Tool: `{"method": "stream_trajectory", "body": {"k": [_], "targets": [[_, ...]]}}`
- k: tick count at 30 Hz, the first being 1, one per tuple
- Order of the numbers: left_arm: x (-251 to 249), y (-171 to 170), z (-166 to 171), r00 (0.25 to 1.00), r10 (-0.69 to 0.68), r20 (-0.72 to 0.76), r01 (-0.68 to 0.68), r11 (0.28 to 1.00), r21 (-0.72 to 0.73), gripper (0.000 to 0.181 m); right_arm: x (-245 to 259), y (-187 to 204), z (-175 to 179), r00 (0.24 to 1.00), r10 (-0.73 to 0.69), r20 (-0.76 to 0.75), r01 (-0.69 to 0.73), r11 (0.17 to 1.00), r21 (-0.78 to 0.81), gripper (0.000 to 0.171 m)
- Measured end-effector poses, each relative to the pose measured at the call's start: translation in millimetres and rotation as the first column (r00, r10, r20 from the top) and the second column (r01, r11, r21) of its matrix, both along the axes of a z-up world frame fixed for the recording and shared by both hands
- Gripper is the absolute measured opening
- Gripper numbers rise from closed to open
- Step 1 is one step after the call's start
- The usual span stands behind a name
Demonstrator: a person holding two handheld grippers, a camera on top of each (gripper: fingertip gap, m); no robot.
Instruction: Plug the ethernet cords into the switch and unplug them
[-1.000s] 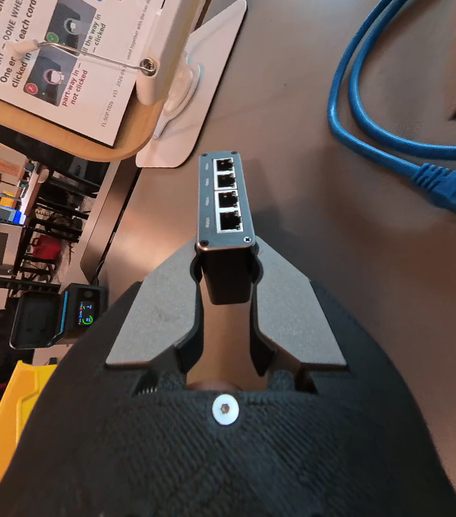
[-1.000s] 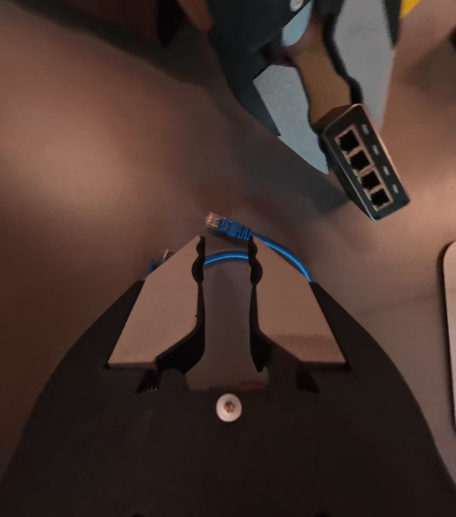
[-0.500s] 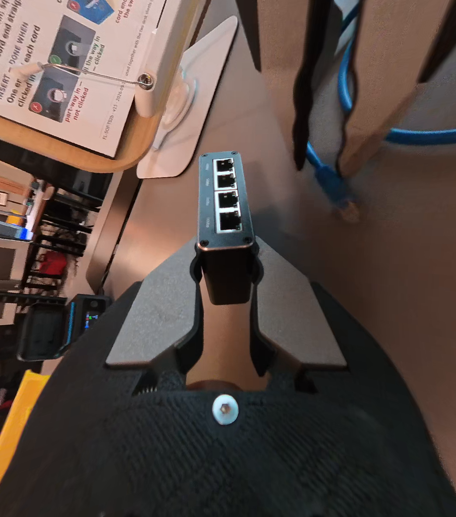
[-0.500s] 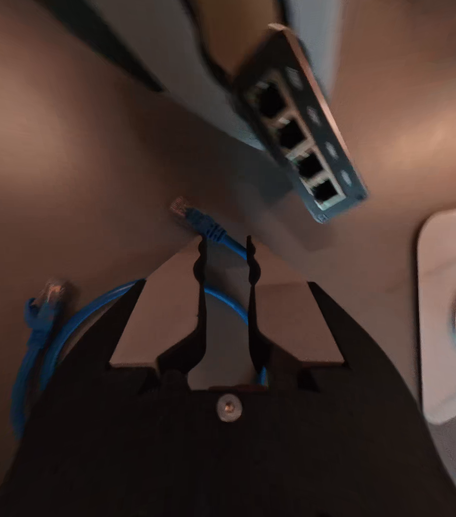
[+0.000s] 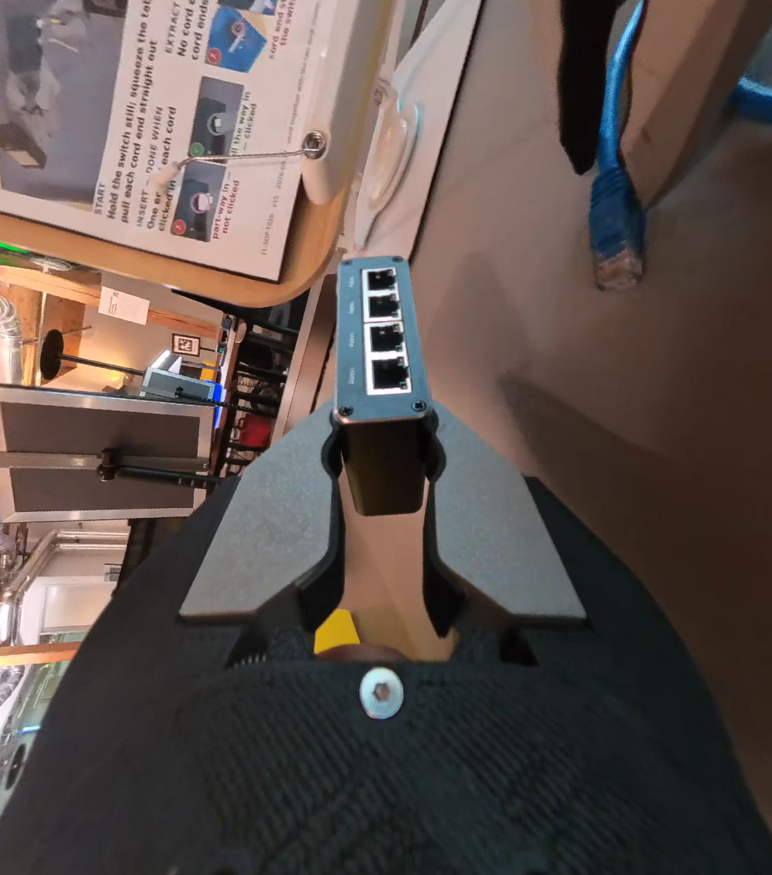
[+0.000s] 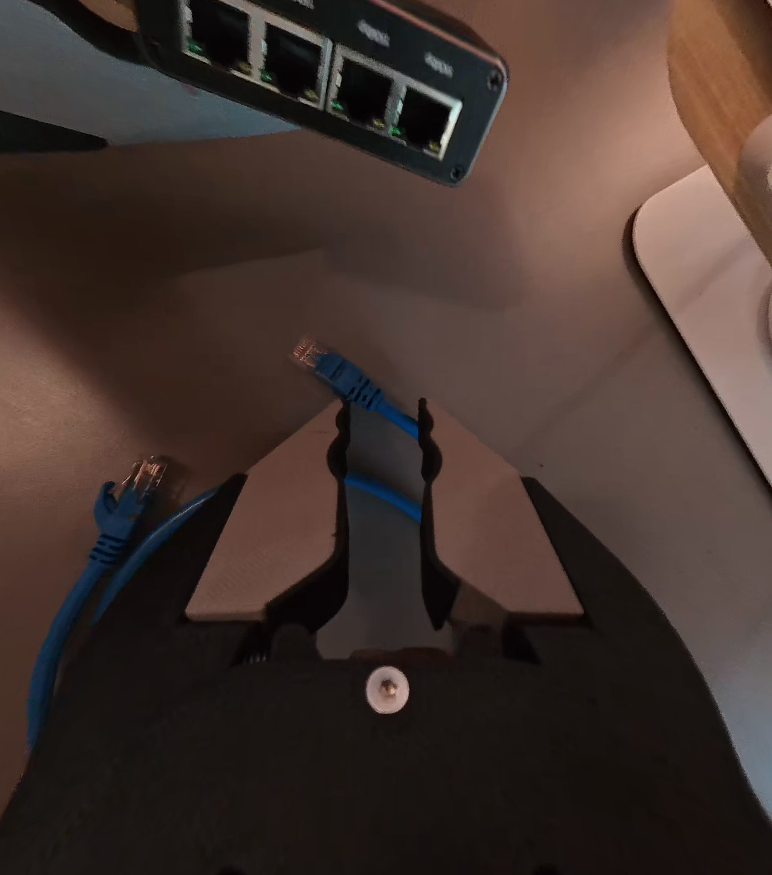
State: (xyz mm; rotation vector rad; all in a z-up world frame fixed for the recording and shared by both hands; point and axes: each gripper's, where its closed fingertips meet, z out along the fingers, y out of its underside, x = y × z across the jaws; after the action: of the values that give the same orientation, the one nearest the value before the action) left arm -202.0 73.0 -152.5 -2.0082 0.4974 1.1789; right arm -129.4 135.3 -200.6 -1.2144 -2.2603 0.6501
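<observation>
The switch is clamped near its rear end by the L gripper, jaws closed tight on both sides of the black case; it is held up off the table. Four ports are seen in a row on its face, all empty.

In the R view the switch is seen top centre, ports facing the camera, w/ the L gripper's finger behind it. The R gripper is held w/ jaws part open, a narrow gap between the tips. The blue cord is seen crossing that gap, not pinched as far as can be told; whether it is touched by the tips can't be told. Its plug lies just past the L tip on the table, well apart from the switch. A 2nd plug is seen left of the gripper, loose on the table.

An instruction sheet on a wooden board w/ white stand is set at the table's edge, near the switch.
</observation>
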Motion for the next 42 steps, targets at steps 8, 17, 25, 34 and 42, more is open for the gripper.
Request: {"method": "stream_trajectory", "body": {"k": [8,17,25,34,42], "targets": [[12,7,-4,0.995,-0.084,-0.054,0.083,0.996,-0.025,0.031,9,-11,5,0.990,0.136,-0.019,-0.137,0.991,-0.013,0.025],[25,10,3,0.987,-0.129,-0.095,0.128,0.992,-0.010,0.031,0,-12,37,0.987,0.061,-0.146,-0.079,0.990,-0.120,0.056],[30,12,5,0.986,-0.143,-0.089,0.143,0.990,0.000,0.031,-7,16,5,0.997,-0.065,-0.048,0.065,0.998,0.000,0.050],[33,12,9,0.984,-0.147,-0.097,0.148,0.989,0.010,0.031,-5,-33,59,0.977,0.045,-0.211,-0.117,0.933,-0.341,0.088],[43,17,13,0.978,-0.113,-0.173,0.111,0.994,-0.021,0.031,-15,-50,58,0.978,-0.053,-0.201,-0.031,0.920,-0.391,0.100]]}}
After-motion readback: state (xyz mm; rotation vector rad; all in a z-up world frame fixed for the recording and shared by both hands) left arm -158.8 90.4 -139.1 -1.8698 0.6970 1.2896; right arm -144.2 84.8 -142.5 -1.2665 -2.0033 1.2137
